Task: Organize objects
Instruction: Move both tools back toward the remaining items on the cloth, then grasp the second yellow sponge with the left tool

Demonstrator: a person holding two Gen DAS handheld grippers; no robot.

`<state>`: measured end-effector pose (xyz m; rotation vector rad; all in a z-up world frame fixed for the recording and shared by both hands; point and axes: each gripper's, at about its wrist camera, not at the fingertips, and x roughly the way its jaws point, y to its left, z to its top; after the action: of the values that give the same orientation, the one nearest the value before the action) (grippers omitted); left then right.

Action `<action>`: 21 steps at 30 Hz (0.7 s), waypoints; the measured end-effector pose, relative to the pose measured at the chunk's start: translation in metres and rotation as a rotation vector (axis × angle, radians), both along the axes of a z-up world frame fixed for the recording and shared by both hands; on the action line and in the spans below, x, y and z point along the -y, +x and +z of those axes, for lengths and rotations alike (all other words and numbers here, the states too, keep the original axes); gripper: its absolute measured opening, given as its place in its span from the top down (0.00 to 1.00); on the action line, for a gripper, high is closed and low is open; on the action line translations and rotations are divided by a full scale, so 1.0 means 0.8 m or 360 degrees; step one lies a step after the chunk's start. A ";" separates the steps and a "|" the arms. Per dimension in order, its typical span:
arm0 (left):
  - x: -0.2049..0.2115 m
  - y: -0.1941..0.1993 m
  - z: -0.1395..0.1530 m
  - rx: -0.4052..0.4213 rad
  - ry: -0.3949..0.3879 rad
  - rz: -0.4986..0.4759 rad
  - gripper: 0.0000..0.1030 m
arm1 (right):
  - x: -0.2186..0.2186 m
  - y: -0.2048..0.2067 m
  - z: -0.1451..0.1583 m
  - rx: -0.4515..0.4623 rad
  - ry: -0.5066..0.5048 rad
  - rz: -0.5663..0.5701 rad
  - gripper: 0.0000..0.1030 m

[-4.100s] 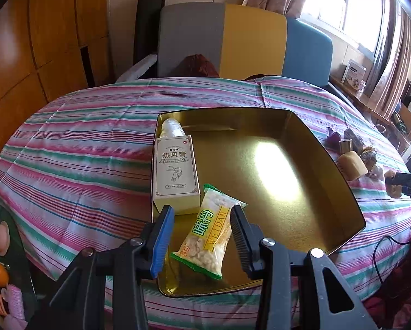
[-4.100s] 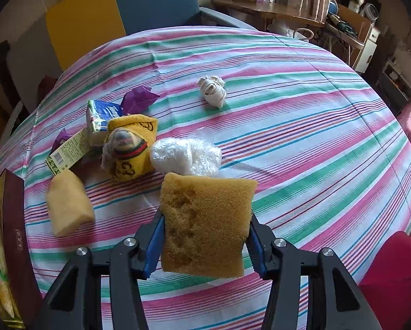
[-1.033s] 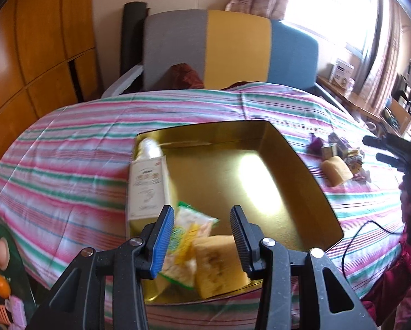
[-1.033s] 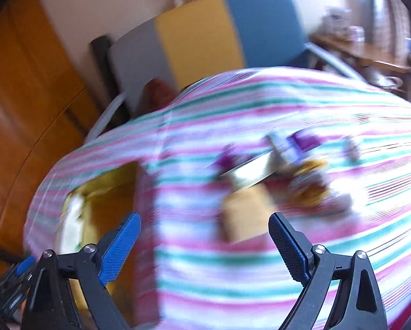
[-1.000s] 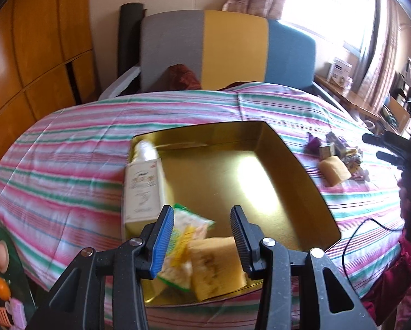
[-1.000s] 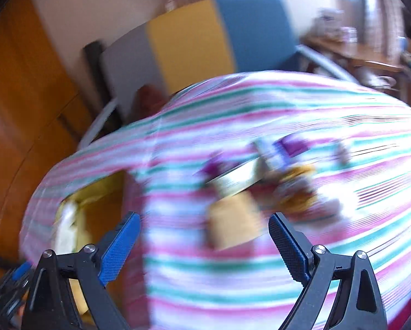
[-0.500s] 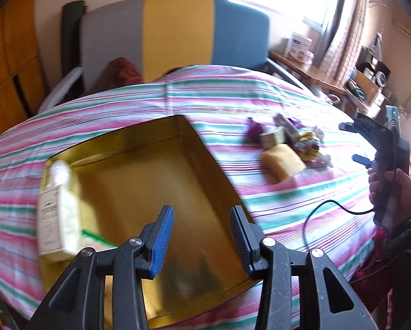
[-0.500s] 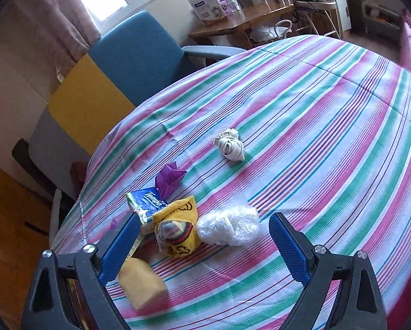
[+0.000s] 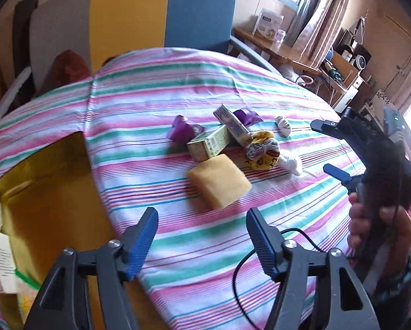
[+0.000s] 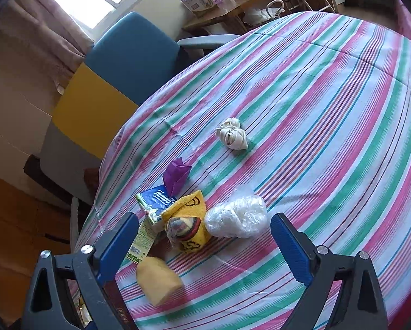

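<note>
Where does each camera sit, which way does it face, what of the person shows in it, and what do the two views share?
Left wrist: rides the left gripper, jaws opening and empty, facing the sponge; the hand holding the right gripper shows at the right.
Right wrist: rides the right gripper, jaws open, facing the yellow sock bundle; no hand shows.
Shared: sponge, bundle, striped tablecloth.
</note>
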<state>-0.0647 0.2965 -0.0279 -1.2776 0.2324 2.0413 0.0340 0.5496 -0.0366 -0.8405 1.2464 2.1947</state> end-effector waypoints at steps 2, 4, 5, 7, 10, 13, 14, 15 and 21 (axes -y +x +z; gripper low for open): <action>-0.017 -0.010 -0.012 0.0077 -0.0007 0.0014 0.34 | 0.000 -0.001 -0.002 -0.0011 -0.0025 0.0008 0.05; -0.034 -0.018 -0.024 0.0135 -0.0023 0.0033 0.32 | 0.000 -0.001 -0.002 -0.0022 -0.0041 0.0016 0.05; -0.043 -0.023 -0.031 0.0153 -0.0038 0.0039 0.28 | 0.000 -0.002 -0.003 -0.0026 -0.0044 0.0020 0.05; -0.059 -0.033 -0.048 0.0196 -0.0078 0.0075 0.24 | 0.001 -0.003 -0.002 -0.0040 -0.0055 0.0027 0.05; -0.073 -0.048 -0.065 0.0251 -0.0090 0.0147 0.22 | -0.001 -0.001 -0.002 -0.0061 -0.0070 0.0024 0.05; -0.090 -0.060 -0.077 0.0251 -0.0130 0.0188 0.19 | -0.004 -0.001 -0.004 -0.0070 -0.0096 0.0016 0.05; -0.094 -0.062 -0.080 0.0258 -0.0140 0.0202 0.19 | -0.004 -0.001 -0.005 -0.0069 -0.0102 0.0016 0.05; -0.099 -0.064 -0.085 0.0267 -0.0143 0.0215 0.19 | -0.005 -0.001 -0.006 -0.0068 -0.0104 0.0016 0.05; -0.098 -0.067 -0.103 0.0257 -0.0118 0.0181 0.36 | -0.007 -0.002 -0.008 -0.0056 -0.0092 0.0011 0.05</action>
<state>-0.1183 0.3746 -0.1101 -1.5243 0.1649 2.0271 0.0326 0.5549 -0.0427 -0.8327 1.3318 2.1970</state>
